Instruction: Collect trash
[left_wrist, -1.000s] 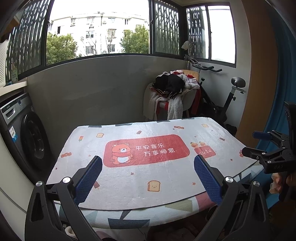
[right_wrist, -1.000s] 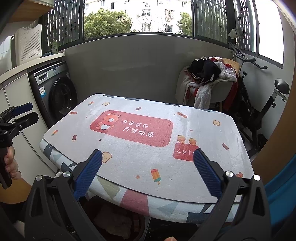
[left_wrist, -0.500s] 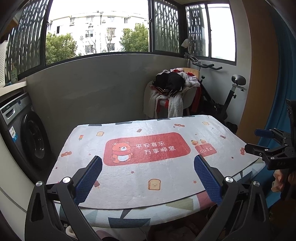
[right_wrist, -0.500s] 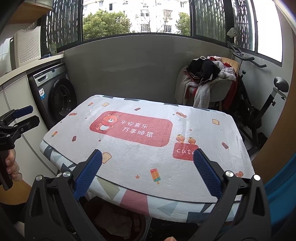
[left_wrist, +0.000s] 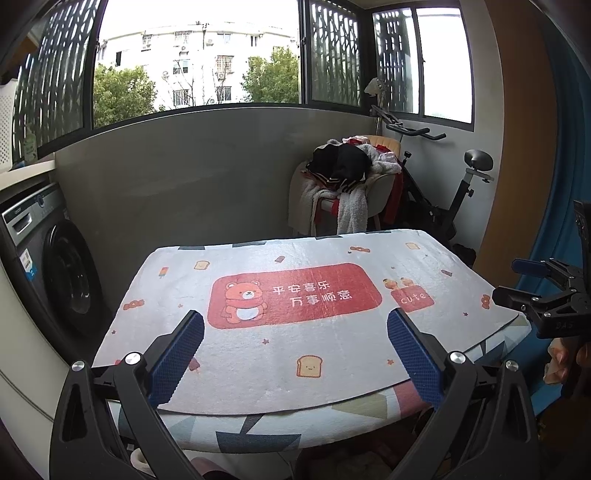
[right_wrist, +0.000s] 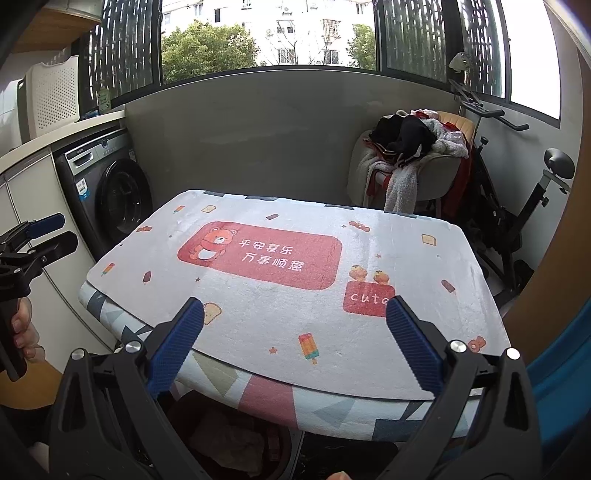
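No loose trash shows on the table (left_wrist: 258, 350), which is covered by a white mat with a red bear panel (left_wrist: 295, 295); the mat also shows in the right wrist view (right_wrist: 258, 254). My left gripper (left_wrist: 295, 354) is open and empty over the table's near edge. My right gripper (right_wrist: 293, 343) is open and empty over the near edge further right. Each gripper shows in the other's view, the right one (left_wrist: 532, 284) and the left one (right_wrist: 40, 236). Under the table edge a dark red bin (right_wrist: 236, 435) holds crumpled paper.
A washing machine (right_wrist: 110, 192) stands left of the table under a counter. A chair piled with clothes (left_wrist: 347, 181) and an exercise bike (left_wrist: 443, 199) stand behind the table at the right. A grey wall with windows is beyond.
Both grippers have drawn back and risen slightly, so the table sits a little lower in both views. Both stay open and empty.
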